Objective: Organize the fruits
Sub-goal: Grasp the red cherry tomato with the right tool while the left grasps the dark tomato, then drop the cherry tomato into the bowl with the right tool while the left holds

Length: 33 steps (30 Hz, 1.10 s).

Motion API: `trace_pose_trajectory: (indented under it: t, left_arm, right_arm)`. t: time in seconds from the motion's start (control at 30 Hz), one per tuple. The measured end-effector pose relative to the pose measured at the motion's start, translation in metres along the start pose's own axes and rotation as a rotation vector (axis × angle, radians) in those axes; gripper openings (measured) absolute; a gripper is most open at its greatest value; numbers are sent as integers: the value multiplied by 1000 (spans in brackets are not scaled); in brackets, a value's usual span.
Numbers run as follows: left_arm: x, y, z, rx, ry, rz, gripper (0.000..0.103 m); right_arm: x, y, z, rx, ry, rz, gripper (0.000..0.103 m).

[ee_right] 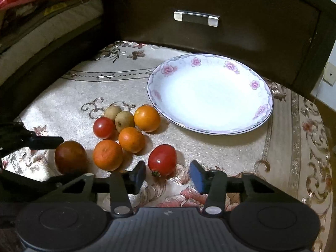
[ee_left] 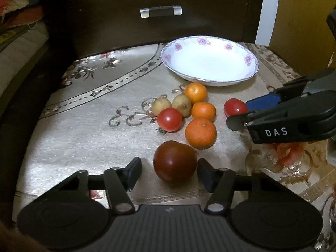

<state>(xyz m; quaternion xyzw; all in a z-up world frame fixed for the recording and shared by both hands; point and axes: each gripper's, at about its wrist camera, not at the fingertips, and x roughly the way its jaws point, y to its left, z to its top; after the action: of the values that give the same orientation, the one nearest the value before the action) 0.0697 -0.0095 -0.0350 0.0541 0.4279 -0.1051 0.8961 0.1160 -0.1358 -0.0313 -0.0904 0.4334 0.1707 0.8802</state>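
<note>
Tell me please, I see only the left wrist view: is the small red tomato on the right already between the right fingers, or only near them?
Observer: Between them. In the right wrist view the red tomato lies on the cloth inside the open right gripper, with a gap on each side.
Operator: Which way does its stem point?
Observer: Its green stem end is low on the near side, toward the gripper.

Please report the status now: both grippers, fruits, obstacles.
Left gripper open around dark tomato. Right gripper open at red tomato. Plate empty, path clear.
</note>
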Motion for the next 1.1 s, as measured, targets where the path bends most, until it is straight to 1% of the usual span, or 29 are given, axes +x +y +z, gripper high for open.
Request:
trace_pose_trajectory:
  t: [0.03, 0.1, 0.13, 0.2, 0.33, 0.43, 0.6, 0.8, 0.97, 1.1]
  left_arm:
    - [0, 1, 0, -3, 2, -7, 58]
    - [0, 2, 2, -13, 5, -10, 54]
    - [0, 2, 3, -13, 5, -15, 50]
    - [0, 2, 4, -17, 11, -30, 47]
    - [0, 2, 7, -16, 27, -28, 46]
    - [0, 5, 10, -44, 41, -47, 46]
    - [-9, 6, 20, -81, 23, -78, 46]
    - [-12, -3, 46, -71, -18, -119, 46]
    - [3, -12, 77, -36, -45, -130, 46]
    - [18, -17, 93, -20, -49, -124, 46]
  right_arm:
    - [0, 0, 0, -6, -1, -5, 32]
    - [-2, -1, 0, -3, -1, 5, 25]
    - [-2, -2, 0, 4, 2, 9, 25]
    - [-3, -2, 1, 7, 4, 15, 24]
    - [-6, -3, 1, 9, 2, 24, 24]
    - [-12, -4, 3, 18, -12, 31, 24]
    - [-22, -13, 7, 66, -36, 52, 24]
    - [-32, -21, 16, 93, -74, 56, 24]
    - [-28, -31, 26, 110, -98, 30, 24]
    - [-22, -40, 30, 119, -103, 7, 24]
